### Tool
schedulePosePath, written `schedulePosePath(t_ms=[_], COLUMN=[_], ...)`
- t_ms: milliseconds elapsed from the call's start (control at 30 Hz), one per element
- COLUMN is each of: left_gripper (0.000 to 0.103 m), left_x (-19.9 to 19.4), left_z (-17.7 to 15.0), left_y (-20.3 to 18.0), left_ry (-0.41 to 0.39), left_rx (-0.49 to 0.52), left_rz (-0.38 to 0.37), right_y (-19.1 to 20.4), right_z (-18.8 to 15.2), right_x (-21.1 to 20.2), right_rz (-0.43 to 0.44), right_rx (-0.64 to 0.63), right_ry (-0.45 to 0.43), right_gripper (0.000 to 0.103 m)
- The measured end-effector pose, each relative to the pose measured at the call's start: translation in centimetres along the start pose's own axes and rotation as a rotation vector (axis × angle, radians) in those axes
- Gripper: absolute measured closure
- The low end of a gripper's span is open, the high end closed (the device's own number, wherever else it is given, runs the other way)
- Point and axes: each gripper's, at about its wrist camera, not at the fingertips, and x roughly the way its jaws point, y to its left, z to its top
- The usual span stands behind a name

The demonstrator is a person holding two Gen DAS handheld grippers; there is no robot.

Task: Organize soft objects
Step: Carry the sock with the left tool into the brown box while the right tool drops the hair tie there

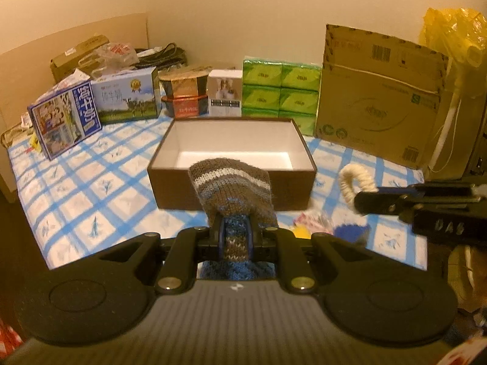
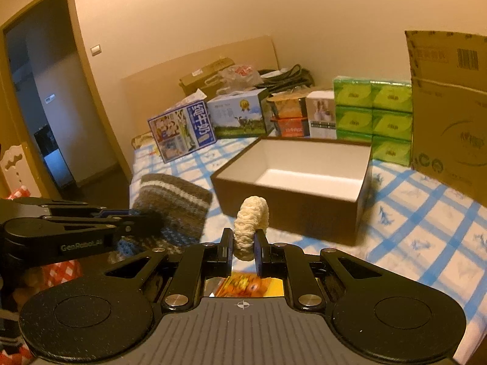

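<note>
Fingers (image 1: 224,228) of the left gripper (image 1: 236,226) are pinched on a knitted hat (image 1: 232,187), brown with a pale band and blue stripes. It stands up from the grip and flops forward, its top edge in front of the near wall of the box (image 1: 170,179). From the right wrist view the hat (image 2: 173,203) is held above the bedsheet (image 2: 426,213), left of the box (image 2: 292,210) and not touching it.

Both fingers (image 2: 226,248) of the right gripper (image 2: 245,248) are squeezed on a cream scrunchie (image 2: 251,222), which rises upright out of the grip, just short of the box's near wall. In the left wrist view the same scrunchie (image 1: 354,182) curls out of the right gripper (image 1: 365,200), to the right of the box.

Brown outside and white inside, the box sits open on the blue-checked bedsheet (image 1: 91,191); nothing shows inside it.

Behind it along the wall stand milk cartons (image 1: 65,118), a pack of green tissue packets (image 1: 281,89) and a tall cardboard box (image 1: 377,106). A yellow plastic bag (image 1: 450,36) is at the far right. Small items lie on the sheet below the right gripper, blurred; a blue one (image 1: 350,232) and a yellow one (image 1: 303,231) can be made out.
</note>
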Motion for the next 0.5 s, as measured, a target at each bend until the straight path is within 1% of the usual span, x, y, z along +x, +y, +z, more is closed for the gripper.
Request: schedulePosePath(t_ms=[67, 200, 333, 500], left_gripper=[0.091, 0.091, 0.091, 0.091], left_x=[1.3, 5.4, 10.1, 16.3], left_z=[1.4, 5.1, 9.0, 13.1], left_y=[0.7, 2.3, 3.5, 4.6], left_ry=[0.003, 0.022, 0.024, 0.038], left_rx=[-0.003, -0.009, 0.001, 0.013], left_rz=[-0.004, -0.022, -0.035, -0.037], right_y=[-1.1, -3.7, -6.5, -9.9], right_z=[1.5, 4.9, 8.2, 10.9], right_x=[0.9, 3.7, 7.6, 13.0], right_rz=[0.002, -0.014, -0.044, -0.065], right_rx=[0.008, 0.026, 0.04, 0.05], right_ry=[0.003, 0.015, 0.024, 0.057], right_gripper=[0.089, 0.089, 0.089, 0.089])
